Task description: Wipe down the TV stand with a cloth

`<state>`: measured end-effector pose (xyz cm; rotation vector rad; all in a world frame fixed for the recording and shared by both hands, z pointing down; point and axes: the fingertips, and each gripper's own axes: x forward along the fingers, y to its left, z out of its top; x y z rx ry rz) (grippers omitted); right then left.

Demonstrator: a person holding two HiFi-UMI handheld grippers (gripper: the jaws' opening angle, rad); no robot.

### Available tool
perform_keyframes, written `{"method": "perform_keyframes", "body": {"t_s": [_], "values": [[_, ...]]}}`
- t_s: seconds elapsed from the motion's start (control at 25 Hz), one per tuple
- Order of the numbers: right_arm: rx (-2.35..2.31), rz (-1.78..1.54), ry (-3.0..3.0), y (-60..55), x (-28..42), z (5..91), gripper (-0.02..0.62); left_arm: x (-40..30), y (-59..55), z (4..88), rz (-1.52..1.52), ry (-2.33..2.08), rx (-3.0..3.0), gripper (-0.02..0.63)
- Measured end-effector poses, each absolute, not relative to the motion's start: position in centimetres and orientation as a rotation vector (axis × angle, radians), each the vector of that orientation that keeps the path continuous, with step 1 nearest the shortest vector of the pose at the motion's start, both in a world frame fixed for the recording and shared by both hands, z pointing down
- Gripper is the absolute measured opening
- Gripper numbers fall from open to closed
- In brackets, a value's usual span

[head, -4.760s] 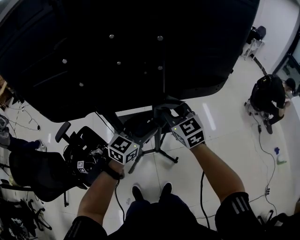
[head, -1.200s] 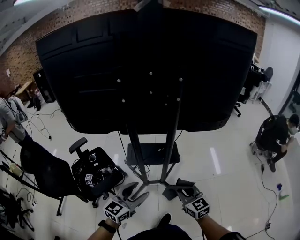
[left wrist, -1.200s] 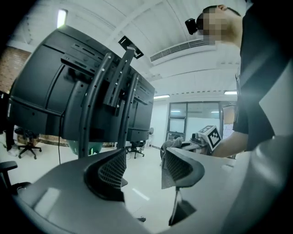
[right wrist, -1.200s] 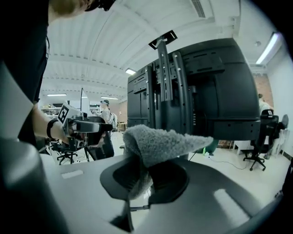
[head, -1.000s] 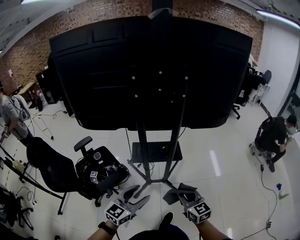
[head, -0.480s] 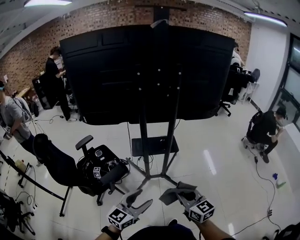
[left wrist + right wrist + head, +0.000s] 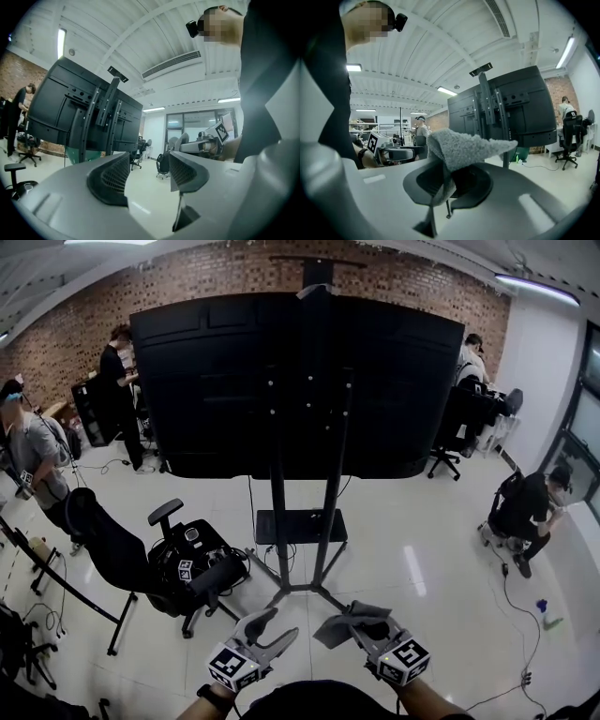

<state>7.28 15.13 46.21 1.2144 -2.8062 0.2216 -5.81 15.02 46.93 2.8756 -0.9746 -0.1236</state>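
The black TV stand [image 7: 279, 521] with its low shelf [image 7: 300, 527] carries a big screen seen from behind [image 7: 300, 381], a few steps ahead of me. Both grippers hover at the bottom of the head view, well short of the stand's feet. My left gripper [image 7: 272, 626] is open and holds nothing; in the left gripper view [image 7: 149, 171] only floor shows between its pads. My right gripper [image 7: 361, 622] is shut on a grey cloth [image 7: 464, 147] whose corner sticks out toward the stand [image 7: 487, 112]. Its jaws have just been closing tighter on the cloth.
A black office chair [image 7: 192, 568] loaded with gear stands left of the stand. Another chair [image 7: 94, 540] and a person [image 7: 33, 460] are at far left, and a person [image 7: 117, 371] stands behind. Someone crouches [image 7: 525, 512] at right beside floor cables.
Both grippers have drawn back from the stand's legs and risen a little. The stand and screen now look smaller and farther off. The cloth stays in the right gripper.
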Motion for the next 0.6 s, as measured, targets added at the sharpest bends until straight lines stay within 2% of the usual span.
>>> {"method": "perform_keyframes", "body": {"t_s": [0.6], "values": [[1.164, 0.166, -2.895, 16.1, 9.0, 44.8, 0.031, -3.8, 15.9, 45.2, -0.107, -1.043, 2.896, 0.285]]}}
